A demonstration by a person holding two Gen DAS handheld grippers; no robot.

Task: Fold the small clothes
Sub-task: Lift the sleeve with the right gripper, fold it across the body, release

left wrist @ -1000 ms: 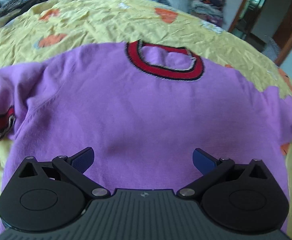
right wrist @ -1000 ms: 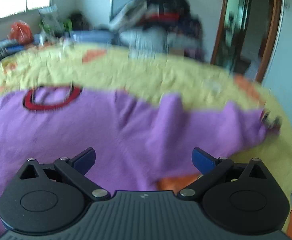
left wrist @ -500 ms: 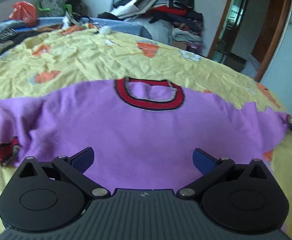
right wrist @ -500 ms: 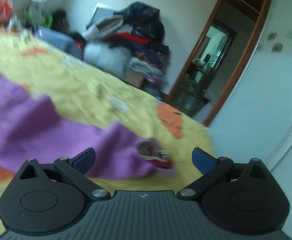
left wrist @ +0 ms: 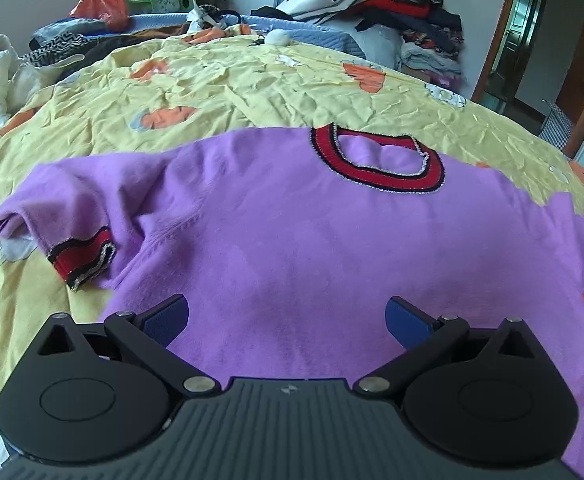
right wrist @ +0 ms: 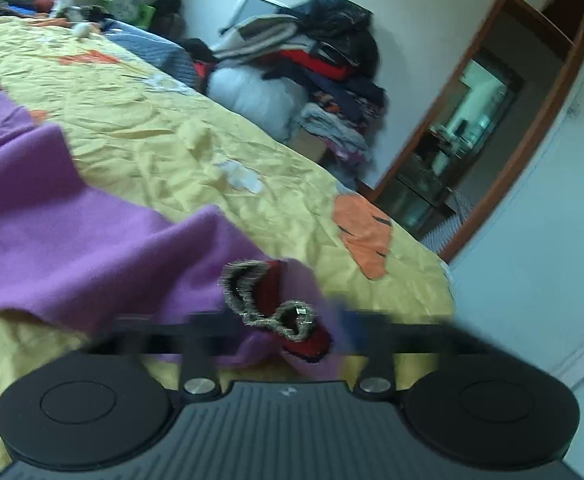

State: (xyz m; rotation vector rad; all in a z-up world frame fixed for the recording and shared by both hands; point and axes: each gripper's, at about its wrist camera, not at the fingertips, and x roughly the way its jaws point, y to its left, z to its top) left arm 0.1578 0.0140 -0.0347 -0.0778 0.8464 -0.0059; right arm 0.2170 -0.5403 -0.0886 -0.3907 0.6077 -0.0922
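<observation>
Left hand-held gripper (left wrist: 288, 316): we keep its jaws wide apart, low in the frame over the purple sweater (left wrist: 292, 240).
Right hand-held gripper (right wrist: 288, 328): blurry, we cannot tell; pinch the cuff (right wrist: 276, 304) well.

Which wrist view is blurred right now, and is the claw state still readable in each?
Left wrist view: sharp, with fisheye bowing at the edges; left claw plainly open over the purple sweater. Right wrist view: motion-smeared; the right claw fingers streak into a dark band around the sleeve cuff, so open or shut cannot be told.
</observation>
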